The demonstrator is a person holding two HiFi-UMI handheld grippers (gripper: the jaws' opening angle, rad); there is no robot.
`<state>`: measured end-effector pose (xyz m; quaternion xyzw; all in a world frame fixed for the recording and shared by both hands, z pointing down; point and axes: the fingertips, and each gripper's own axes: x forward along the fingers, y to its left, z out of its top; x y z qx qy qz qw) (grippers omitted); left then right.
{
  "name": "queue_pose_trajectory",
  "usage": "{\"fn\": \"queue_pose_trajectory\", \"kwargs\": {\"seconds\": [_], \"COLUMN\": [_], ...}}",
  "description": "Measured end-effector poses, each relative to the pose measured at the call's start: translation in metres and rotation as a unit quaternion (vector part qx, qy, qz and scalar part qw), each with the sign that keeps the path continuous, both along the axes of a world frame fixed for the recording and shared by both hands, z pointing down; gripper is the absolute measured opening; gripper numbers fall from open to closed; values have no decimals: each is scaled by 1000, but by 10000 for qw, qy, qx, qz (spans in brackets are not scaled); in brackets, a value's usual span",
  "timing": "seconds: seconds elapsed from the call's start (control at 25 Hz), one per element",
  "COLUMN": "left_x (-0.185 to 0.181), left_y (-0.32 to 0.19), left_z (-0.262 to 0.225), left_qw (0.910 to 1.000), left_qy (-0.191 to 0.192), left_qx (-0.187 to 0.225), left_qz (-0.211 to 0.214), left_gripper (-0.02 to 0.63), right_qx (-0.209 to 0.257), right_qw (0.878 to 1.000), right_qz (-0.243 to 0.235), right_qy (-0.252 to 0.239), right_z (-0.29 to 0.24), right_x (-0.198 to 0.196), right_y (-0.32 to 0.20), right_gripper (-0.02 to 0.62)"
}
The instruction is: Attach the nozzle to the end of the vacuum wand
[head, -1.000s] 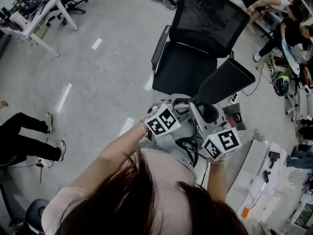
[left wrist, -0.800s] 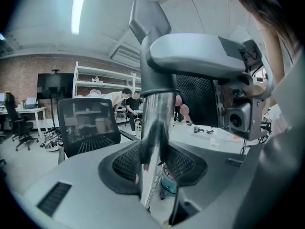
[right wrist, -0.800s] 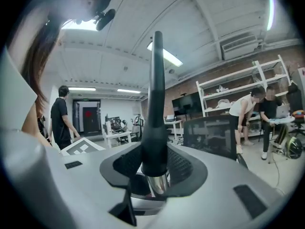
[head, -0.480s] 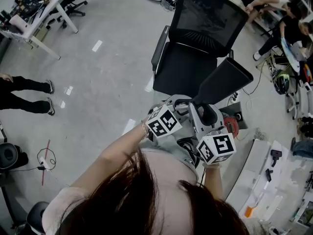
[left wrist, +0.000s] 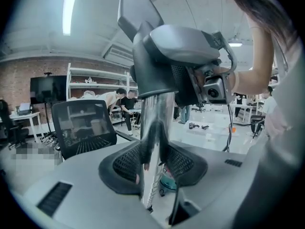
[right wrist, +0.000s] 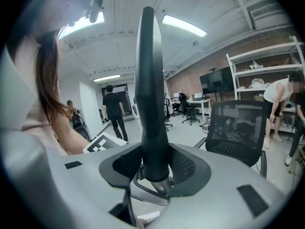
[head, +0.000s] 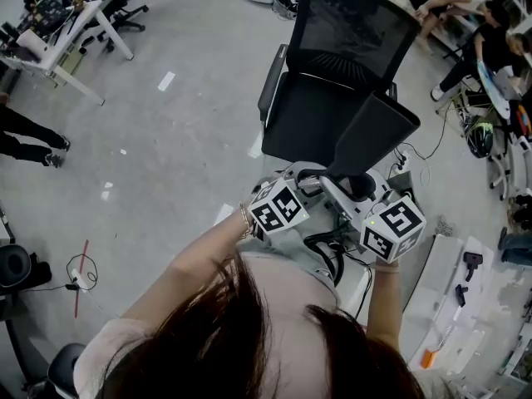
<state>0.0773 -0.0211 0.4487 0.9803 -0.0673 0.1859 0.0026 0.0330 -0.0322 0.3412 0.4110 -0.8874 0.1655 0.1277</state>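
L tongs [left wrist: 155,152] grip the wand [left wrist: 159,123], R tongs [right wrist: 155,162] grip the nozzle [right wrist: 148,94] neck at the wand's end, axes in line, so prob. a straight push along it.

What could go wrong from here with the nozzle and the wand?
The wand is smooth, shiny metal in the left tool; pushing may make it slide through. The right tool holds the nozzle only at its narrow neck, so the wide head might twist off line. The nozzle head also seems close to the office chair and could knock it.
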Motion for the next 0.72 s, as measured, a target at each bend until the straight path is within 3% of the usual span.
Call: {"fn": "queue_pose_trajectory", "kwargs": {"seconds": [0.12,0.4,0.72], "left_x": [-1,-3,1], "left_y": [-2,-4,-9], "left_z": [-1,0,-2], "left_qw": [10000,9998,9993], "left_qy": [6,20,-76], "left_qx": [-42,-189,-51], "left_qz": [-6,-61,-361], "left_gripper": [156,156,155], "right_qx": [200,1022,730], "right_qw": [9998,9861,9770], "right_qz": [92,1309,1961], "right_qy": [-14,34,412], "right_z": [-1,-4,3], "right_x": [-1,4,10], "right_y": [-2,0,0], "right_gripper": [178,179,179]}}
